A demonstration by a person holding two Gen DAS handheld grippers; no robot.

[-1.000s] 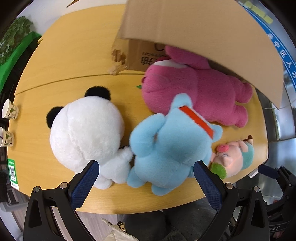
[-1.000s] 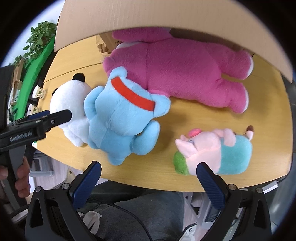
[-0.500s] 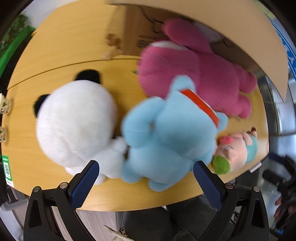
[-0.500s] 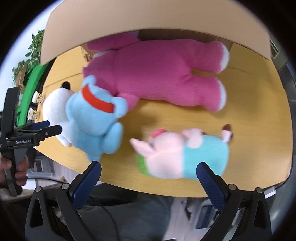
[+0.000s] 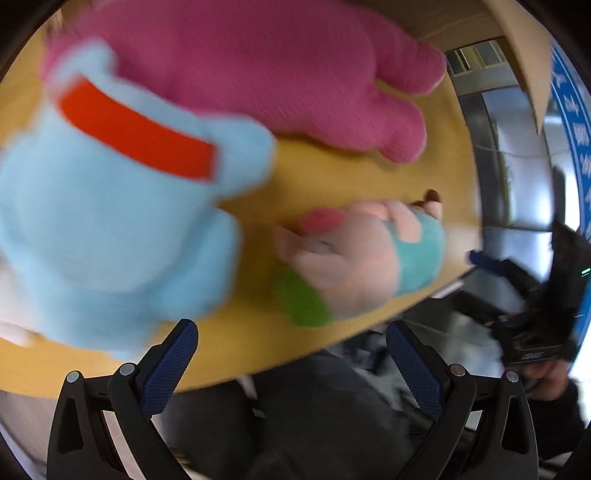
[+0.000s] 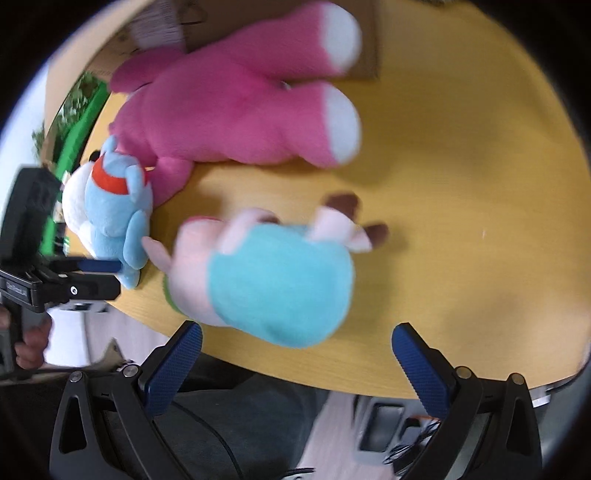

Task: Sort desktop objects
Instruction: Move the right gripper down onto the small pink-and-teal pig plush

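Observation:
Several plush toys lie on a yellow wooden table [image 6: 461, 192]. A light blue plush with a red collar [image 5: 110, 206] [image 6: 118, 206] fills the left of the left wrist view. A big pink plush [image 5: 280, 66] [image 6: 229, 107] lies behind it. A small pink pig in a teal shirt [image 5: 362, 254] [image 6: 273, 273] rests near the table's front edge. A white panda plush [image 6: 75, 206] peeks out behind the blue one. My left gripper [image 5: 291, 354] is open, over the table edge below the blue plush and pig. My right gripper [image 6: 297, 358] is open just in front of the pig.
A cardboard box [image 5: 517, 48] [image 6: 147, 26] stands at the back beside the pink plush. The person's dark trousers [image 5: 314, 417] sit below the table edge. A hand [image 6: 31, 347] holds the left gripper's handle. Green plants [image 6: 74, 110] stand far left.
Both grippers have swung right and come closer to the table. The pig now sits centred before the right gripper. The panda has slid almost out of the left wrist view. Both views are motion-blurred.

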